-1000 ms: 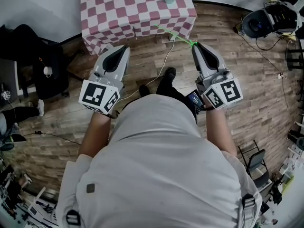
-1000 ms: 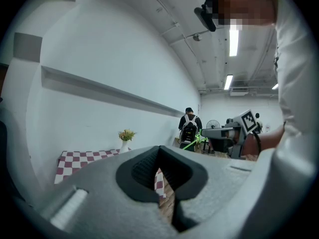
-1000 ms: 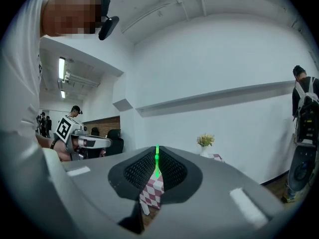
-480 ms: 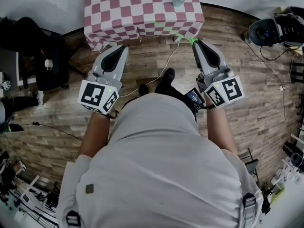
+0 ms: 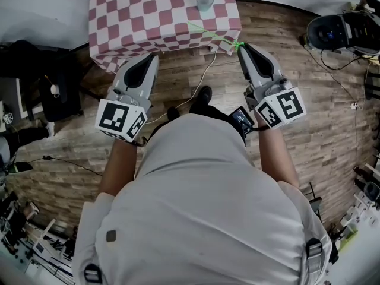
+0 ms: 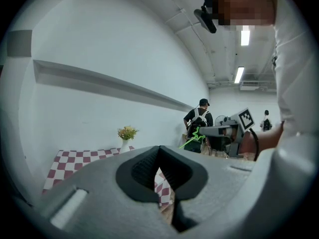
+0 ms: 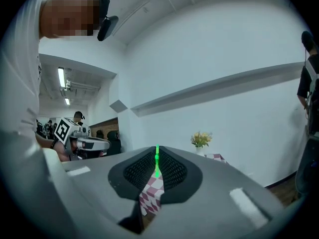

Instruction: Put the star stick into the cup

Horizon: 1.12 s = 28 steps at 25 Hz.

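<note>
A thin green star stick (image 5: 214, 34) runs from my right gripper (image 5: 240, 46) up and left over the front edge of the checked table (image 5: 130, 16). The right gripper is shut on the star stick (image 7: 156, 162), which shows as a green line between its pads. A pale translucent cup (image 5: 204, 0) stands upright on the table near the back, beyond the stick's far end. My left gripper (image 5: 151, 58) hovers above the floor before the table's front edge, shut with nothing in it. The left gripper view shows its jaws (image 6: 159, 149) meeting and the right gripper (image 6: 227, 130) holding the stick.
A small vase of flowers (image 7: 201, 140) stands on the table by the white wall. A white cable (image 5: 199, 82) lies on the wooden floor under me. Dark bags (image 5: 35, 76) sit left, gear and cables (image 5: 338, 25) right. A person (image 6: 198, 121) stands behind.
The table and cup have shifted left in the head view and the stick's far end now lies over the tablecloth. Both grippers keep their pose and grip.
</note>
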Each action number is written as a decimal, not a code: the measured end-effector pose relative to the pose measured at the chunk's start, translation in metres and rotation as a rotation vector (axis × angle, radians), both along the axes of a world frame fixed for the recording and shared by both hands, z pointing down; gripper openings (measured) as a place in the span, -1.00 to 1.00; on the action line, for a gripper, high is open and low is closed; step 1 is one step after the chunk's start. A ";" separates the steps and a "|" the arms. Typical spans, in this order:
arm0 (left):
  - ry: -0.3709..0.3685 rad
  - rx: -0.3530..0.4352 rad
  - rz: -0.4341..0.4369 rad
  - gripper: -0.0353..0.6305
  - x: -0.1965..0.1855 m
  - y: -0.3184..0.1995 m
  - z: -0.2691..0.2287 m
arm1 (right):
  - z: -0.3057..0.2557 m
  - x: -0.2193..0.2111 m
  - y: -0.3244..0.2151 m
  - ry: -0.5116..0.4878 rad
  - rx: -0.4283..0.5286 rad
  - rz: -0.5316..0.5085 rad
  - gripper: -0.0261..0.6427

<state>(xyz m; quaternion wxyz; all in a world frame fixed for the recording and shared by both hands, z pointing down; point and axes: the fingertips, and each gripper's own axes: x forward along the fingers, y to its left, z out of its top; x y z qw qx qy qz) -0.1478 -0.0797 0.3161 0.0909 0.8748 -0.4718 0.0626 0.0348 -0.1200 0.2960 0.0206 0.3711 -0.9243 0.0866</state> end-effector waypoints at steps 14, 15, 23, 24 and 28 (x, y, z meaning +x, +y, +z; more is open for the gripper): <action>-0.010 0.003 0.009 -0.88 0.085 -0.074 0.005 | 0.007 0.088 -0.070 -0.014 0.003 0.010 -0.84; -0.010 0.001 0.010 -0.88 0.088 -0.075 0.005 | 0.007 0.092 -0.070 -0.018 0.003 0.014 -0.84; -0.006 -0.001 0.040 -0.88 0.106 -0.092 0.004 | 0.008 0.117 -0.077 -0.035 0.001 0.061 -0.84; -0.005 -0.002 0.046 -0.88 0.107 -0.096 0.005 | 0.009 0.118 -0.080 -0.035 0.000 0.067 -0.84; 0.002 -0.001 0.068 -0.88 0.109 -0.111 0.008 | 0.014 0.115 -0.090 -0.029 -0.009 0.079 -0.84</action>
